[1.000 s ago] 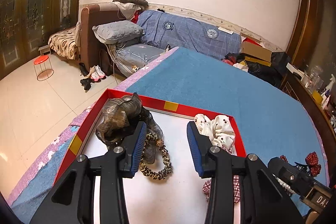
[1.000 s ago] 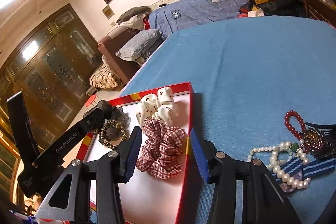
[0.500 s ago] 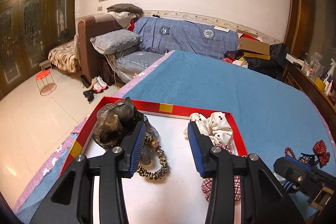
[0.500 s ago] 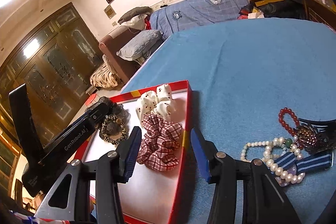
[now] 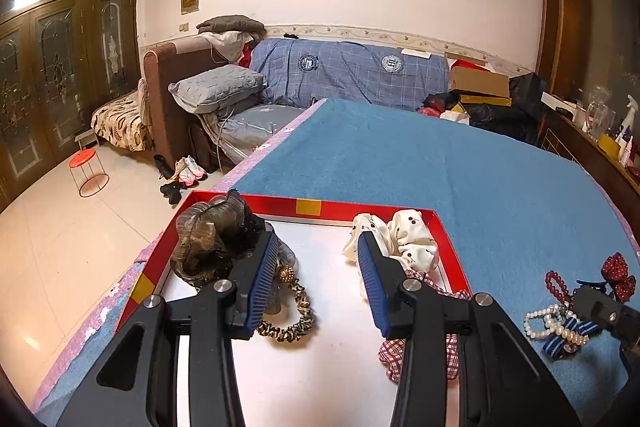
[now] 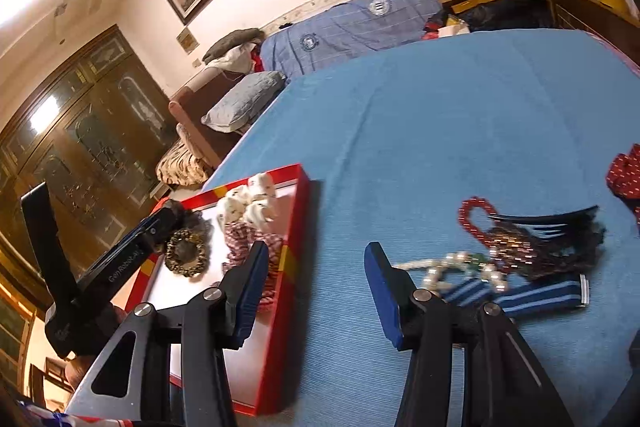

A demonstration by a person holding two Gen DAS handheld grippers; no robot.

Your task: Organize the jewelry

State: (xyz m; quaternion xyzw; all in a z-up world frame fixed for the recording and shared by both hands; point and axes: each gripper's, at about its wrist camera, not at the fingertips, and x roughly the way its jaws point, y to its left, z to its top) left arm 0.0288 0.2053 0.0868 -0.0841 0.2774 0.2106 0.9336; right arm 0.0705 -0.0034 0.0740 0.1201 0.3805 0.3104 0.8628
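Observation:
A red box with a white floor lies on the blue bedspread. It holds a brown-black hair piece, a leopard scrunchie, a white spotted scrunchie and a red plaid scrunchie. My left gripper is open and empty above the box floor. My right gripper is open and empty over the bedspread just right of the box. Further right lie a pearl strand, a red bead bracelet, a dark claw clip, a blue striped bow and a red dotted bow.
The blue bedspread stretches far ahead. Its left edge drops to a tiled floor with a red stool. A sofa with a grey pillow stands beyond. A wooden shelf with bottles runs along the right.
My right gripper has moved right, off the box and over the bedspread toward the loose jewelry. My left gripper has stayed open over the box, its view tilting up a little.

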